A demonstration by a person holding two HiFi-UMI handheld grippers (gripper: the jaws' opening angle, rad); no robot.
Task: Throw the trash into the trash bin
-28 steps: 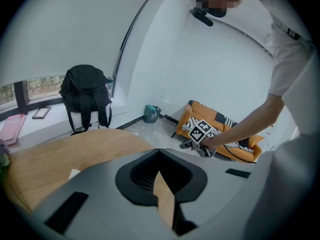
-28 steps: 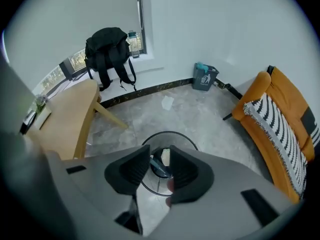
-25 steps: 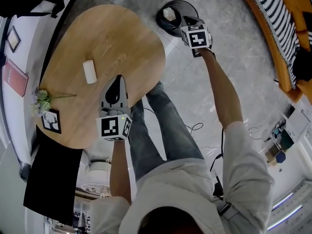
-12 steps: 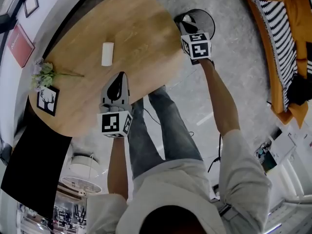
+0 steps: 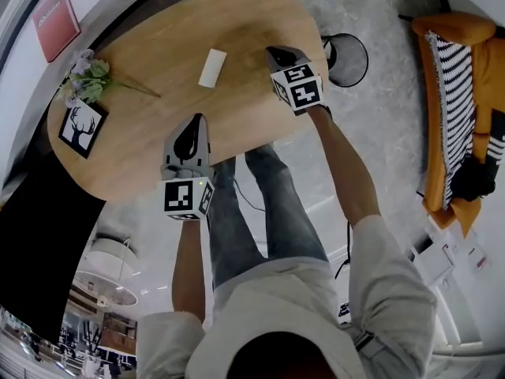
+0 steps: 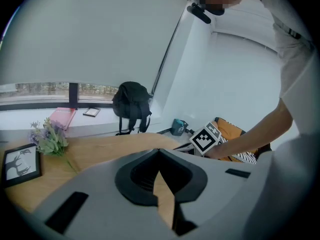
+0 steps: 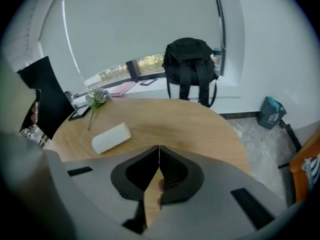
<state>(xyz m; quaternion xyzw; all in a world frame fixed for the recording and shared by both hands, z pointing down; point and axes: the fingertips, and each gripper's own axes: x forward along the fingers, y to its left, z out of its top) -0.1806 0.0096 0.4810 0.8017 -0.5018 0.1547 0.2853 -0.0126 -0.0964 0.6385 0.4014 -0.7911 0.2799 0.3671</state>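
A white paper roll (image 5: 211,68) lies on the oval wooden table (image 5: 150,144); the right gripper view has the same roll (image 7: 111,137) ahead and to the left. My right gripper (image 5: 274,50) hovers over the table's right end, a short way right of the roll, shut with nothing in it (image 7: 159,146). My left gripper (image 5: 196,118) is over the table's near side, below the roll, its tips meeting on nothing (image 6: 159,150). The black wire trash bin (image 5: 347,58) stands on the floor just right of the table.
Flowers (image 5: 91,77) and a framed deer picture (image 5: 81,126) sit at the table's left end. A black backpack (image 7: 190,64) rests on the window ledge beyond the table. An orange sofa with a striped cushion (image 5: 458,109) is at the right. The person's legs (image 5: 260,204) stand at the table's near edge.
My right gripper has swung left from above the trash bin to over the table's right end. The left gripper has moved further in over the table.
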